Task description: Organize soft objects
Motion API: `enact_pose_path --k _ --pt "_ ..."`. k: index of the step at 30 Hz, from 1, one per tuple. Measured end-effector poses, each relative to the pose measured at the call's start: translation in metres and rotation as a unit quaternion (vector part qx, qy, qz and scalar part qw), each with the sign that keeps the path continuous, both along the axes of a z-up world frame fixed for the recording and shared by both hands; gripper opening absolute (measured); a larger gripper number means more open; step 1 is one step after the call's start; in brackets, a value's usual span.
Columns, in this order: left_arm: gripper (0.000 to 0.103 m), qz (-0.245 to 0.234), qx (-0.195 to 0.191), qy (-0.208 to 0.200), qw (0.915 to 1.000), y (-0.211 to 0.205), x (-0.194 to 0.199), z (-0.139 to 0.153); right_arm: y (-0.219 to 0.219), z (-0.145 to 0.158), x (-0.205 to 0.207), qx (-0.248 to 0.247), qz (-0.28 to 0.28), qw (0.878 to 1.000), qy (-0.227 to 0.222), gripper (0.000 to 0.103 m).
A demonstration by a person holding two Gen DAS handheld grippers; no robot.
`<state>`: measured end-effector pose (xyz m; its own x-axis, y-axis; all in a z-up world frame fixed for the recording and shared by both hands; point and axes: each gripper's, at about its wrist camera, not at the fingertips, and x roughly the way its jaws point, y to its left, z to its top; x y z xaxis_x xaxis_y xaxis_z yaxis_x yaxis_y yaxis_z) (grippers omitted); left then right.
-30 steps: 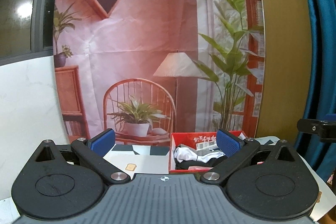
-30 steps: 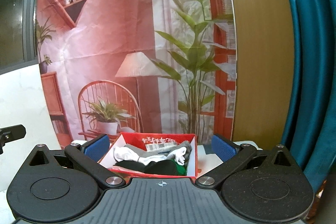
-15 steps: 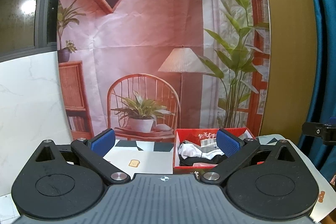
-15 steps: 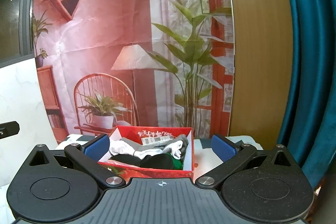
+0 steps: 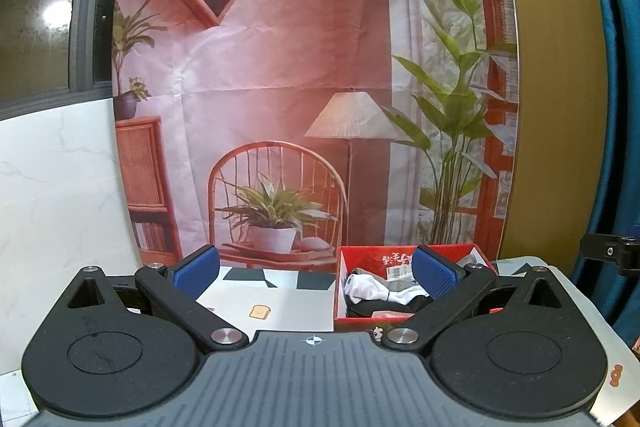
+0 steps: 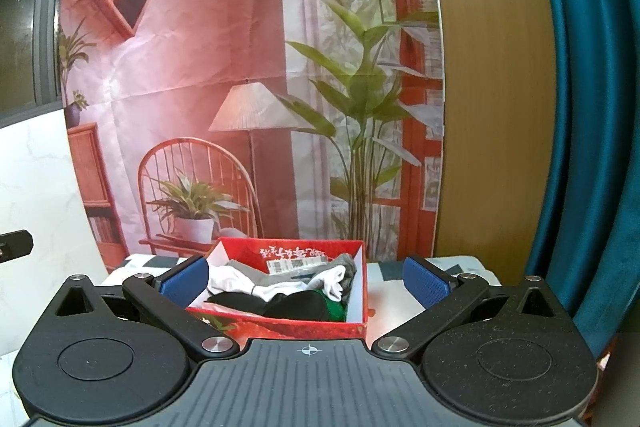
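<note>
Holding both grippers level, you have each pair of fingers spread wide with nothing between them. The box (image 6: 280,325) sits just ahead of your right gripper (image 6: 306,279), mostly between its fingers, with the left pad (image 6: 186,279) overlapping the box's near left corner. From your left gripper (image 5: 316,271) the same box (image 5: 400,255) lies out by the right pad (image 5: 434,277), partly hidden behind it.

Inside the box lie the socks (image 6: 280,287): white ones on top, grey ones toward the back, black and a bit of green at the front, with a paper label (image 6: 296,263) among the grey. They already lie gathered in the box, so this fits either a pile waiting to be sorted or one just put away.

Expect the socks to be light, limp and easily snagged on each other; a pinch will likely drag a neighbour along. If you take one, grip a bunched fold on the topmost white sock rather than a loose toe. The box looks like thin card and may slide on the cloth (image 5: 280,301), so you might brace it.
</note>
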<state>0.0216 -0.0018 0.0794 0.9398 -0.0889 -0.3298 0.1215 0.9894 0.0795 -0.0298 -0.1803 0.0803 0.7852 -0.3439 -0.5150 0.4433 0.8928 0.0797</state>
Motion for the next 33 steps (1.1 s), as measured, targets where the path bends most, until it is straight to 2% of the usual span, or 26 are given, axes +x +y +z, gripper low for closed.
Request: enact_pose_path --k 33 --pt "0.103 0.003 -0.003 0.000 1.0000 -0.0001 0.0006 -0.0006 -0.0012 -0.0007 0.0010 0.000 -0.002 1.000 0.003 0.103"
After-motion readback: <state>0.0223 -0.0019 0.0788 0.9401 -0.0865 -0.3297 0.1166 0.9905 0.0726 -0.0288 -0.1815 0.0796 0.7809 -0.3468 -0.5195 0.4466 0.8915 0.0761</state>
